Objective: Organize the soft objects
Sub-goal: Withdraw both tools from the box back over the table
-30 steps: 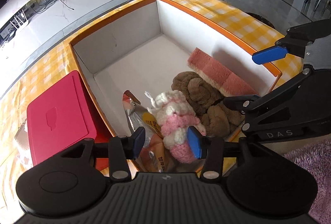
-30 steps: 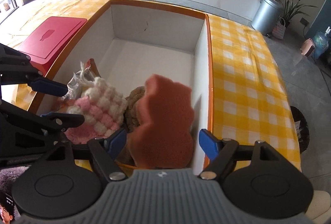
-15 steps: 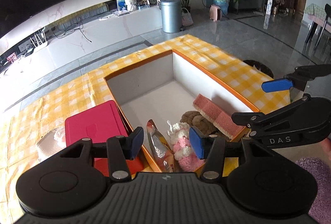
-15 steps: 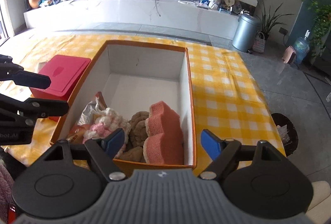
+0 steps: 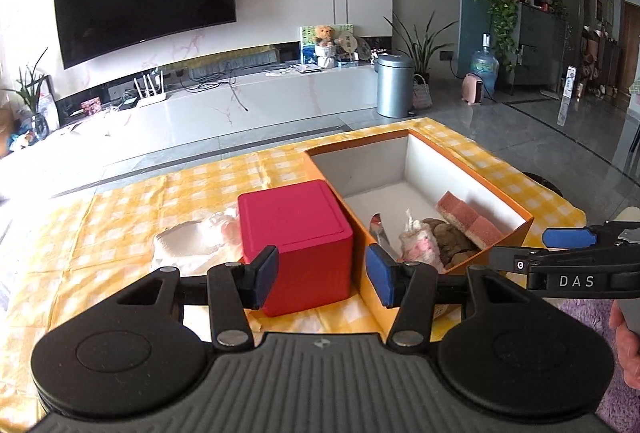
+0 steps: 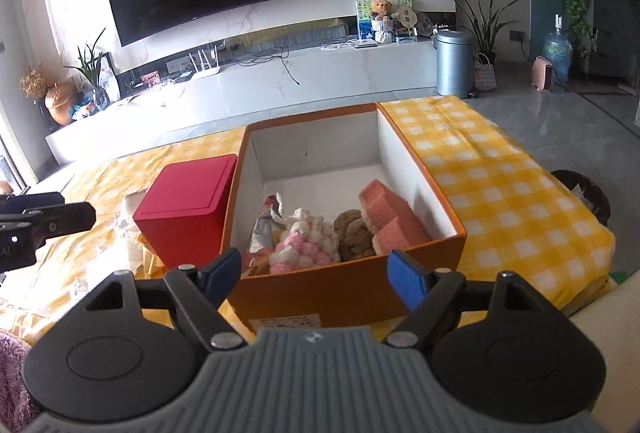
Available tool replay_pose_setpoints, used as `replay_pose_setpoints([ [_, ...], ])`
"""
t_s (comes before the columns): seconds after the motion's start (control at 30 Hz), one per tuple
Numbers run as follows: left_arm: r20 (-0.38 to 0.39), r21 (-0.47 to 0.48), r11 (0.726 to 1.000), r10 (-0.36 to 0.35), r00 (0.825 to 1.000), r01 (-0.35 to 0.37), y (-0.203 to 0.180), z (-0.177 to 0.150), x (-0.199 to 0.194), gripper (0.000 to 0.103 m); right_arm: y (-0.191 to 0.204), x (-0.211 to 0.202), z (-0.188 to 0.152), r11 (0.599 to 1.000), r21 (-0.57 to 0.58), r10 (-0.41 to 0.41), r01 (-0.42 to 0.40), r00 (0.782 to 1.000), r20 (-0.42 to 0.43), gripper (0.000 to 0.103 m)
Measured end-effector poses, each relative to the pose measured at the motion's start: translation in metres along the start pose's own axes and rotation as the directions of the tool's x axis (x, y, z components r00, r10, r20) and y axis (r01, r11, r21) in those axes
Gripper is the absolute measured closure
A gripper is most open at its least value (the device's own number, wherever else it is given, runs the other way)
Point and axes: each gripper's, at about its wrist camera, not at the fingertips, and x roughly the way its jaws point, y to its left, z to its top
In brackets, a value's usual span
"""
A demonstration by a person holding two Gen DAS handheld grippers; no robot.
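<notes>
Both hand-held grippers have drawn back, wide and empty; the orange box (image 6: 344, 289) holds pink sponge (image 6: 394, 217), brown plush (image 6: 354, 231), knitted toy (image 6: 306, 247) and snack packet (image 6: 262, 233).

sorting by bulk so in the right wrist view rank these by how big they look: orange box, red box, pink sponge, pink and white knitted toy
1. orange box
2. red box
3. pink sponge and pink and white knitted toy: these look about alike, so no ranking between them.

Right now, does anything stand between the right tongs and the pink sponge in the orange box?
Only the orange box's near wall does. The open, empty right tongs hang outside it; the pink sponge lies inside, uncovered.
</notes>
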Motion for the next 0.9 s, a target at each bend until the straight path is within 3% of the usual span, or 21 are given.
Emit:
replay_pose_setpoints([
  [0.2,-0.047,-0.080,0.996,0.034,0.998,-0.038,0.031,-0.029,-0.008,0.043,0.022,0.001,-0.024,1.000,0.022,0.021,-0.021,1.000,-0.012,0.024],
  [0.5,-0.143,-0.217,0.972,0.062,0.988,-0.092,0.080,-0.067,-0.015,0.043,0.069,0.007,-0.046,0.995,-0.049,0.087,-0.089,0.995,-0.042,0.024],
  [0.7,-0.156,-0.295,0.948,0.075,0.985,-0.119,0.106,-0.085,-0.019,0.043,0.099,0.022,-0.055,0.988,-0.093,0.118,-0.125,0.990,-0.075,0.024],
  [0.9,-0.153,-0.315,0.941,0.079,0.985,-0.125,0.120,-0.089,-0.018,0.043,0.127,0.037,-0.058,0.980,-0.134,0.136,-0.149,0.986,-0.101,0.024],
])
